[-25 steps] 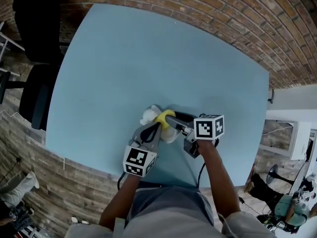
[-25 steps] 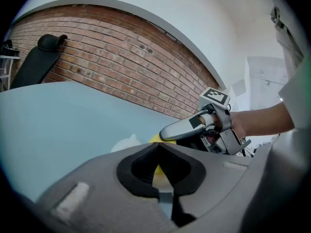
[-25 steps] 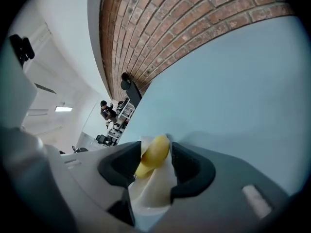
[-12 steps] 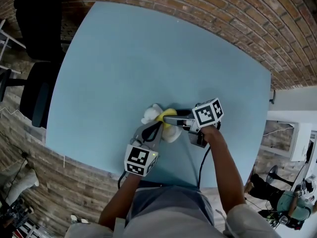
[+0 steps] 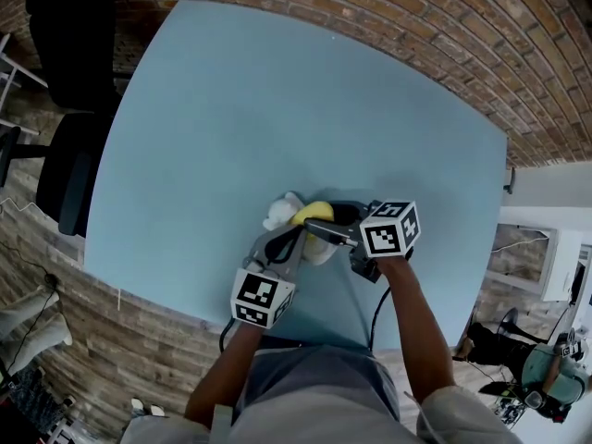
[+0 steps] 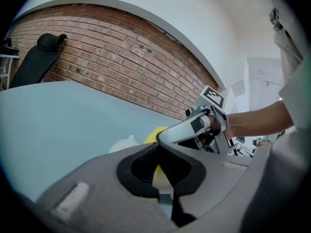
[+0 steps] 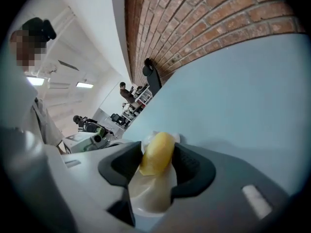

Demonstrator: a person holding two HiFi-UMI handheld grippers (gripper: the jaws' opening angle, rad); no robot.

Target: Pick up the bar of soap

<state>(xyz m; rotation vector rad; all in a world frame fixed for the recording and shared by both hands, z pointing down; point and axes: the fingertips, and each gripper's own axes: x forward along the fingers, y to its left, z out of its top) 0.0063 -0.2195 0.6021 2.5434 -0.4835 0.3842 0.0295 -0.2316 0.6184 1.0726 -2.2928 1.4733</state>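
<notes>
**Head view.** The bar of soap [image 5: 313,213], near the table's [image 5: 231,109] near edge, shows only its top. Its nearer side lies under a jaw of the right gripper [image 5: 316,222], whose jaws have just been closing with the soap between them. The white object [image 5: 277,213] under the soap is partly covered by both grippers, and its kind cannot be told. The person's arms [image 5: 407,322] hide part of the table's near edge. A dark chair [image 5: 69,169] is cut off by the left picture edge.

**Left gripper view.** The left gripper [image 6: 159,149] hides most of the soap and the white object. Only a pale sliver shows between its nearly closed jaws.

**Right gripper view.** The background figures [image 7: 127,92] are too small to tell.
</notes>
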